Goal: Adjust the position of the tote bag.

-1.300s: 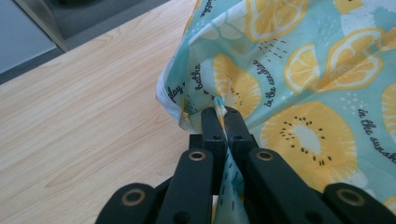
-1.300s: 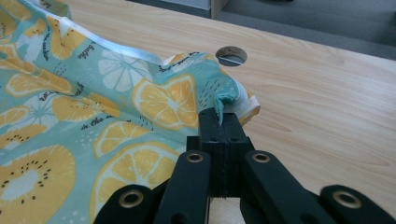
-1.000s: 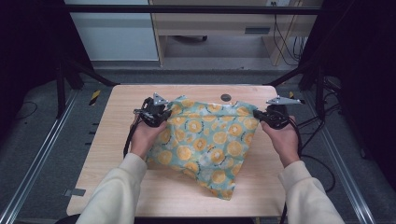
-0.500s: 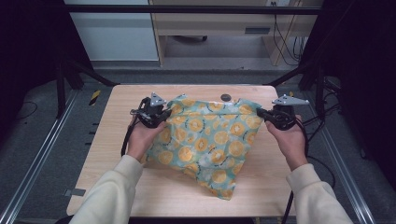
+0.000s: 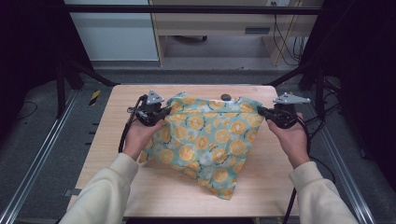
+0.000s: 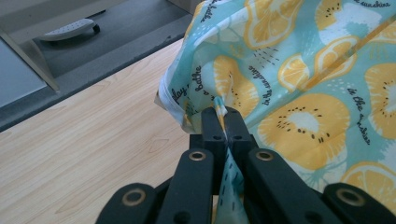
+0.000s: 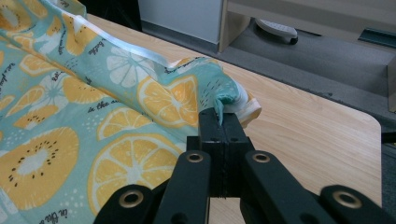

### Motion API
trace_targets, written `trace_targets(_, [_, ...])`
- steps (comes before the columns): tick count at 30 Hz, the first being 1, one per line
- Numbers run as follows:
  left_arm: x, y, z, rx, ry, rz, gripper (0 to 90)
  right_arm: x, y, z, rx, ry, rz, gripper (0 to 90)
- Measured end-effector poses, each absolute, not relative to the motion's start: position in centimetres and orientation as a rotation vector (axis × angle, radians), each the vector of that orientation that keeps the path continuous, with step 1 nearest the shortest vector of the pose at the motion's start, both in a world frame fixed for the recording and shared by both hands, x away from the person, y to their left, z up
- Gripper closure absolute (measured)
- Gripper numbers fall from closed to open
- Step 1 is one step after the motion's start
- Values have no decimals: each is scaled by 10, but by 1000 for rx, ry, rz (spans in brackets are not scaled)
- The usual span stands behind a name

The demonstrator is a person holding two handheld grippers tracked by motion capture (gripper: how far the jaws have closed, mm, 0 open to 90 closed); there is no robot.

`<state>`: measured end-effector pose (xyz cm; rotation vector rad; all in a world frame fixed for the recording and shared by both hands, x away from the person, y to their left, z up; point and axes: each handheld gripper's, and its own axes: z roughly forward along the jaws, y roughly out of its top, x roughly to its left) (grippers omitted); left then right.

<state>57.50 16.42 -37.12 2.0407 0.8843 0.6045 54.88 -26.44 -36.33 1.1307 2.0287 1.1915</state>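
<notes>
Both grippers, left (image 5: 164, 112) and right (image 5: 262, 112), pinched our fruit cloth (image 5: 210, 140) tight mid-frame. Pulling too hard could have slipped a corner free.

The cloth (image 5: 208, 140) lies spread on the bench (image 5: 116, 140), toward its far side. A small round object (image 5: 226, 97) sits just behind the cloth's far edge.
</notes>
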Motion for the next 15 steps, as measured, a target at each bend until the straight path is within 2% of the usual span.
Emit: trace_targets(15, [554,176,-370,1994,874,614,900,528,-259,-362,1064,2032,1203,900])
